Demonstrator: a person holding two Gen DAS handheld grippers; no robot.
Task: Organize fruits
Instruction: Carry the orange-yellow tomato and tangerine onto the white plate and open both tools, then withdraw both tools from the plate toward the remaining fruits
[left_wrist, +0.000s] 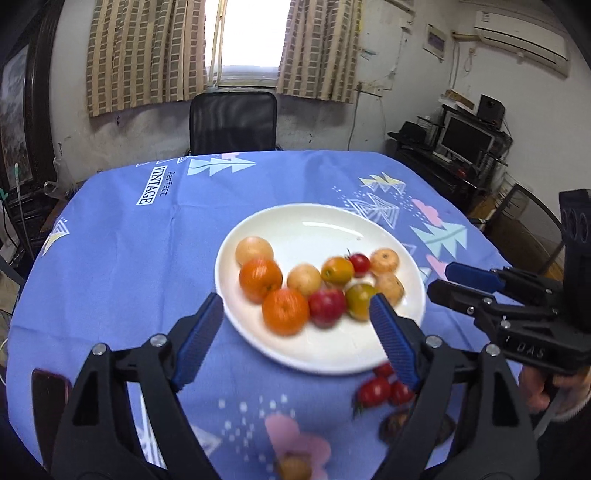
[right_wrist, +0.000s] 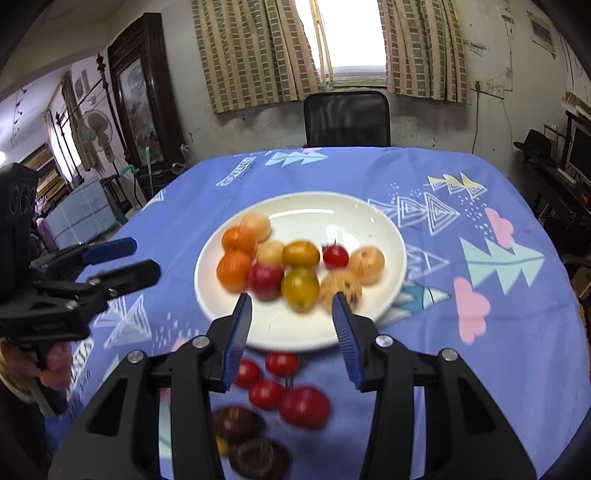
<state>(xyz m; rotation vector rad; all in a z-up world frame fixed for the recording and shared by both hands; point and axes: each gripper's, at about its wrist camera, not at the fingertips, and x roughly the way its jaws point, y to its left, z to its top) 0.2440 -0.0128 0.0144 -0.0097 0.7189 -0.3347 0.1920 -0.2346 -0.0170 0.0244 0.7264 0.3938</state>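
We see a white plate (right_wrist: 384, 221) on the table (right_wrist: 480, 350), which wears a blue printed cloth, and on the plate we count ten fruits. From left to right in the right wrist view these are two oranges (right_wrist: 234, 270), two pale round fruits (right_wrist: 255, 226), a red apple-like fruit (right_wrist: 266, 280), two yellow-green tomatoes (right_wrist: 300, 288), one small red tomato (right_wrist: 335, 256) and two tan fruits (right_wrist: 367, 264), all bunched across the near half. On the cloth just in front of the plate lie four red tomatoes (right_wrist: 303, 406), and nearer still two dark brown fruits (right_wrist: 236, 422). The left gripper (left_wrist: 295, 332) hovers over the plate's near rim, its blue pads spread wide and empty. The right gripper (right_wrist: 291, 328) also hangs above the near rim, fingers apart with nothing between them, though narrower than the left. The left wrist view shows a dark phone-like slab (left_wrist: 50, 398) at the table's left edge and one tan fruit (left_wrist: 293, 467) at the bottom, neither seen from the right; only the right wrist view shows all four loose tomatoes clearly.
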